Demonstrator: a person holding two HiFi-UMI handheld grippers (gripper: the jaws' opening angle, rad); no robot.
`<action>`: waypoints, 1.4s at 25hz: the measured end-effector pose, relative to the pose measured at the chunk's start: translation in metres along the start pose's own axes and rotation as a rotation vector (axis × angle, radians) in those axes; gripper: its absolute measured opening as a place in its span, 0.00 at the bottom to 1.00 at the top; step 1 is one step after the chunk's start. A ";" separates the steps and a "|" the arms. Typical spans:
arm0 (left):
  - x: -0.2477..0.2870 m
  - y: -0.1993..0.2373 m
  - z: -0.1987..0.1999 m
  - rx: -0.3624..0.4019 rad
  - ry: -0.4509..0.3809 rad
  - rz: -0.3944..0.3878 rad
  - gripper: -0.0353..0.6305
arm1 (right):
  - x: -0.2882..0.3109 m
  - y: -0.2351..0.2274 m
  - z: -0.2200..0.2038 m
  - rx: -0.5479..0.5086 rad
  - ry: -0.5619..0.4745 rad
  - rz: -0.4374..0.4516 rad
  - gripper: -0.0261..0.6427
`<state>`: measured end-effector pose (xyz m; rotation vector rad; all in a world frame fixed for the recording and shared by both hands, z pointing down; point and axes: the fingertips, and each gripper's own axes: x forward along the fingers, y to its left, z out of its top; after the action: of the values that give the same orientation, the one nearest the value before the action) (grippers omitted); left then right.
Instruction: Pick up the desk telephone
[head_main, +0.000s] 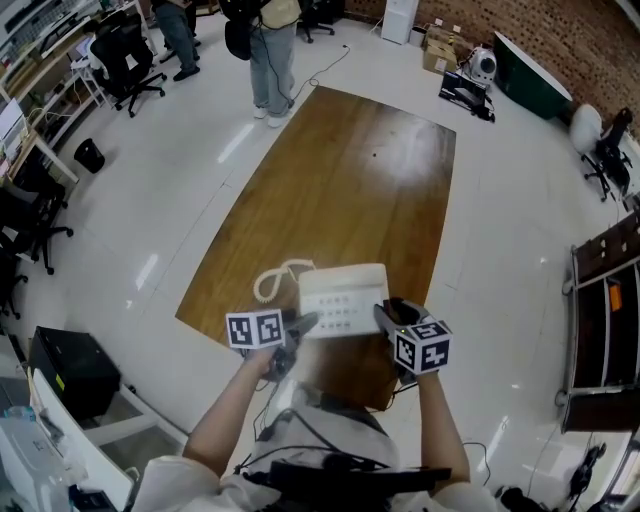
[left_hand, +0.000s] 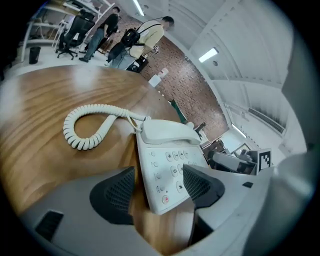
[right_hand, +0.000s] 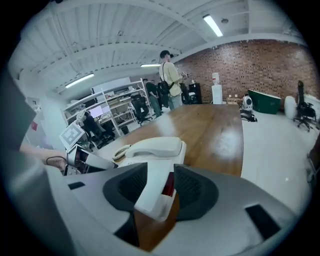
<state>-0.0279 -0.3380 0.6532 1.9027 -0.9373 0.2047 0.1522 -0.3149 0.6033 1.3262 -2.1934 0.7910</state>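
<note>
The white desk telephone (head_main: 340, 300) lies on the near end of the wooden table (head_main: 340, 170), handset on its cradle. Its coiled cord (head_main: 275, 280) curls off to the left. My left gripper (head_main: 300, 325) is at the phone's left near corner. In the left gripper view the phone (left_hand: 165, 165) has that corner between the open jaws of the left gripper (left_hand: 157, 192), with bare wood showing beside one pad. My right gripper (head_main: 385, 318) is at the phone's right side. In the right gripper view the phone's (right_hand: 150, 150) edge stands between the spread jaws of the right gripper (right_hand: 160, 192).
A person (head_main: 272, 50) stands at the table's far end, and another is farther back. Office chairs (head_main: 125, 60) stand at the upper left. A black box (head_main: 70, 370) sits on the floor at the left, and a dark shelf unit (head_main: 605, 320) stands at the right. The table's near edge is just below the phone.
</note>
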 end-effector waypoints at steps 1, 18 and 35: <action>0.002 0.002 0.000 -0.018 0.010 -0.004 0.51 | 0.002 -0.004 -0.003 0.009 0.016 0.004 0.29; 0.012 0.002 -0.006 -0.041 0.104 0.009 0.37 | 0.024 -0.020 -0.018 0.162 0.153 0.102 0.31; 0.003 0.004 0.001 -0.077 -0.061 0.031 0.29 | 0.019 -0.016 -0.012 0.272 0.039 0.113 0.25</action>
<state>-0.0283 -0.3416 0.6569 1.8331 -1.0021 0.1281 0.1591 -0.3251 0.6281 1.3052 -2.2039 1.1829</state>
